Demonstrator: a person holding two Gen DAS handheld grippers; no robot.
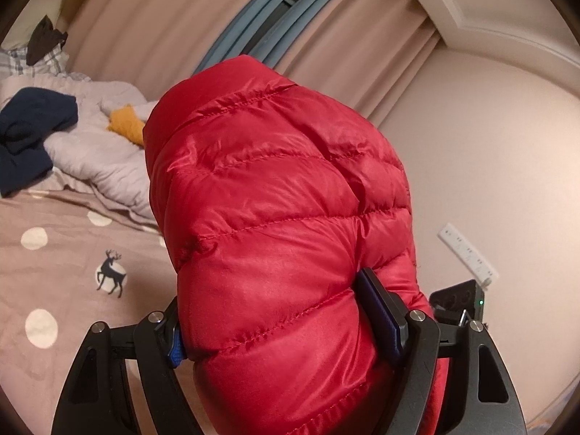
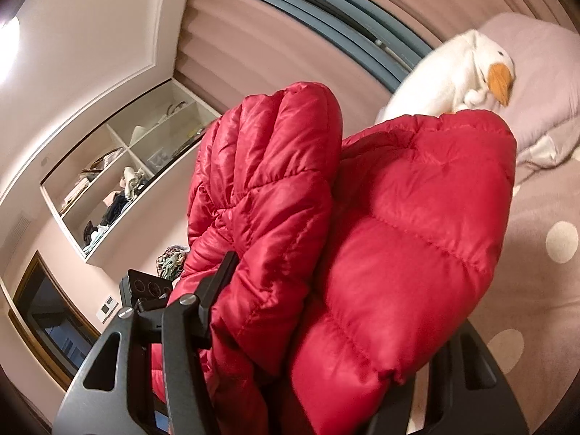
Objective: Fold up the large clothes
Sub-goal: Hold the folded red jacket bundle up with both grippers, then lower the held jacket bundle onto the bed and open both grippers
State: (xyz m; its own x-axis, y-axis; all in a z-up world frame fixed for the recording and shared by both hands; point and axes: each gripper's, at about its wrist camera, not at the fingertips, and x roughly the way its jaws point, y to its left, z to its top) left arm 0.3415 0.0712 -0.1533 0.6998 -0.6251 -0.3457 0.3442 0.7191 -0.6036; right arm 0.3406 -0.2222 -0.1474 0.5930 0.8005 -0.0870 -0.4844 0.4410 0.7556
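A red quilted down jacket (image 1: 279, 217) fills the middle of the left wrist view. My left gripper (image 1: 275, 322) is shut on a thick bunch of it, one finger on each side, and holds it up above the bed. In the right wrist view the same red jacket (image 2: 398, 239) bulges in two puffy folds. My right gripper (image 2: 311, 326) is shut on it; the left finger (image 2: 217, 282) shows, the right one is hidden under the fabric.
The bed (image 1: 54, 272) has a mauve cover with white dots and a deer print. On it lie a grey duvet (image 1: 98, 156), a navy garment (image 1: 29, 134) and a white goose plush (image 2: 460, 76). Curtains (image 1: 152, 29), a wall shelf (image 2: 119, 166) and a power strip (image 1: 467, 253) stand around.
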